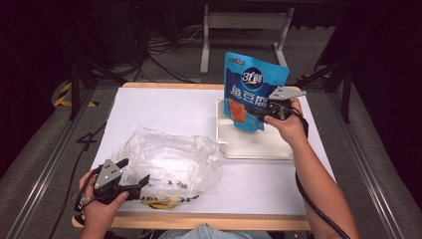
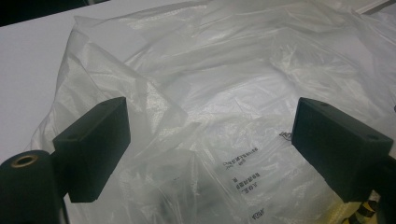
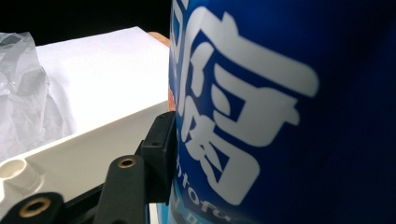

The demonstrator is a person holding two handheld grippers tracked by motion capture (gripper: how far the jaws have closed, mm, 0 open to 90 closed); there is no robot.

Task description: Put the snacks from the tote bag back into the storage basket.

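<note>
Your left tongs gape over the bag; your right tongs clamp the pouch.

At the near left, your left gripper [image 1: 133, 175] stands wide open over the clear plastic bag [image 1: 169, 162], gripping nothing. Farther right, your right gripper [image 1: 255, 112] is closed tight on the blue snack pouch [image 1: 251, 87], held upright over the white tray [image 1: 259, 144].

A white table [image 1: 199, 107] stands on a grey floor [image 1: 30, 164]. Black cables [image 1: 164, 47] and a metal stand [image 1: 246, 22] lie far behind.
</note>
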